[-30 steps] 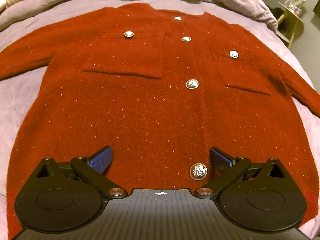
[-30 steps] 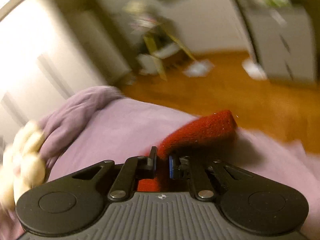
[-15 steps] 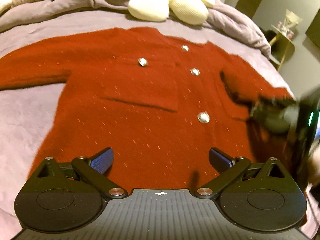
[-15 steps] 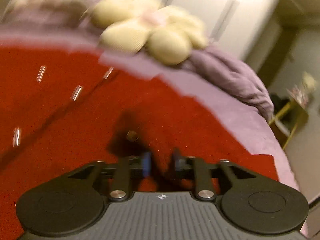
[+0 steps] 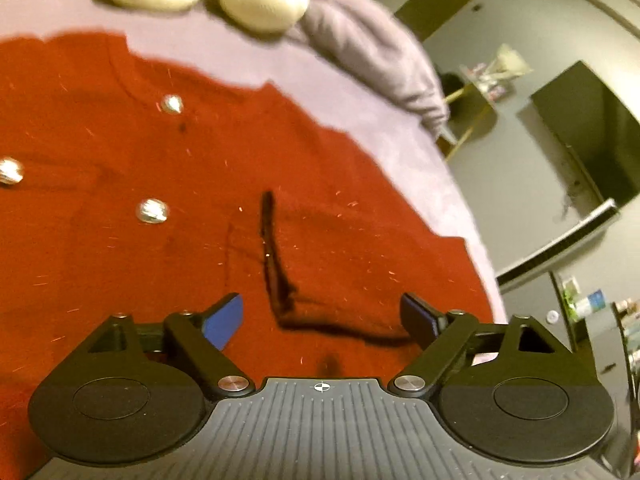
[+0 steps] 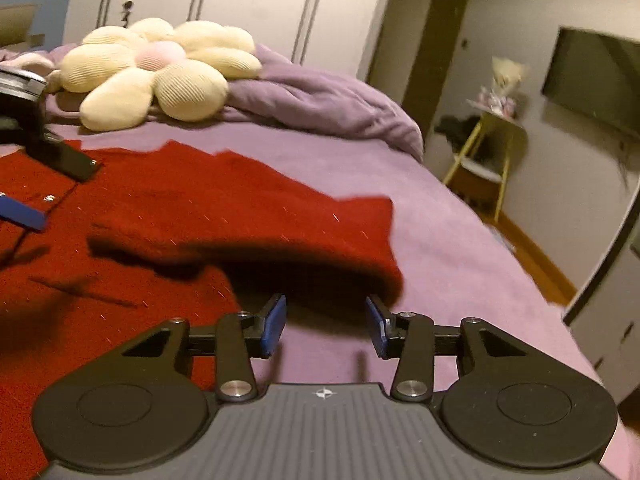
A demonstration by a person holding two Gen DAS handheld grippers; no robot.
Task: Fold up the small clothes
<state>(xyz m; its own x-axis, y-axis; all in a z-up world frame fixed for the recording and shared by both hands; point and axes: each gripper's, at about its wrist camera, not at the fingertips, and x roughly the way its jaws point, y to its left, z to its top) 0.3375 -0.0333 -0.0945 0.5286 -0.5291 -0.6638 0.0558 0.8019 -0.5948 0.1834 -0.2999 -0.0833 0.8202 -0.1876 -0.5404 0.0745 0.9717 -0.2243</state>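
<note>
A red knit cardigan (image 5: 168,216) with silver buttons (image 5: 152,211) lies flat on the purple bed. Its right sleeve (image 6: 248,220) is folded in over the body; the folded edge shows in the left wrist view (image 5: 280,280). My left gripper (image 5: 322,320) is open and empty, hovering over the folded sleeve. My right gripper (image 6: 326,324) is open and empty, just in front of the sleeve's fold near the bed's right side. The left gripper's finger (image 6: 24,214) shows at the left edge of the right wrist view.
A cream flower-shaped pillow (image 6: 160,76) and a bunched purple blanket (image 6: 320,104) lie at the head of the bed. The purple sheet (image 6: 460,248) ends at the right. Beyond it stand a yellow side table (image 6: 492,140), a wall TV (image 6: 592,80) and wooden floor.
My right gripper carried the right sleeve in over the cardigan body, opened and let it go. My left gripper swung right toward the folded sleeve.
</note>
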